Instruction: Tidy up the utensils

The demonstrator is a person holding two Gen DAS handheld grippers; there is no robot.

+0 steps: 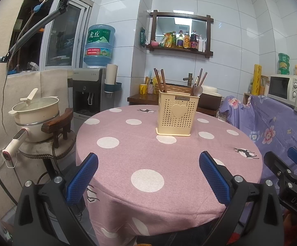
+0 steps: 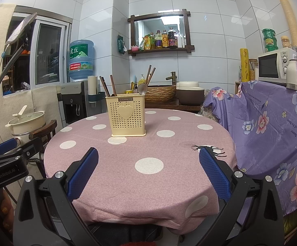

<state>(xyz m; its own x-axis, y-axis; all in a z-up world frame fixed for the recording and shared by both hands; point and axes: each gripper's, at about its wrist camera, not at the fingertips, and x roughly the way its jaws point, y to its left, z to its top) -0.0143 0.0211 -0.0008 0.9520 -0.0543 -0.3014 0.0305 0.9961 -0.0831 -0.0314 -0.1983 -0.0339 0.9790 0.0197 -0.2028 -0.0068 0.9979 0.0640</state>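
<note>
A cream perforated utensil holder with a heart on its front stands upright at the far side of the round table; it also shows in the right wrist view. Brown chopsticks and a metal spoon stick up out of it, as do the chopsticks and spoon in the right wrist view. My left gripper is open and empty over the near table edge. My right gripper is open and empty, also near the front edge, beside the left one.
A cream pot sits on a stool at the left. A water dispenser stands behind it. A flowered purple cloth covers furniture at the right, with a microwave on top. A counter with a basket lies behind the table.
</note>
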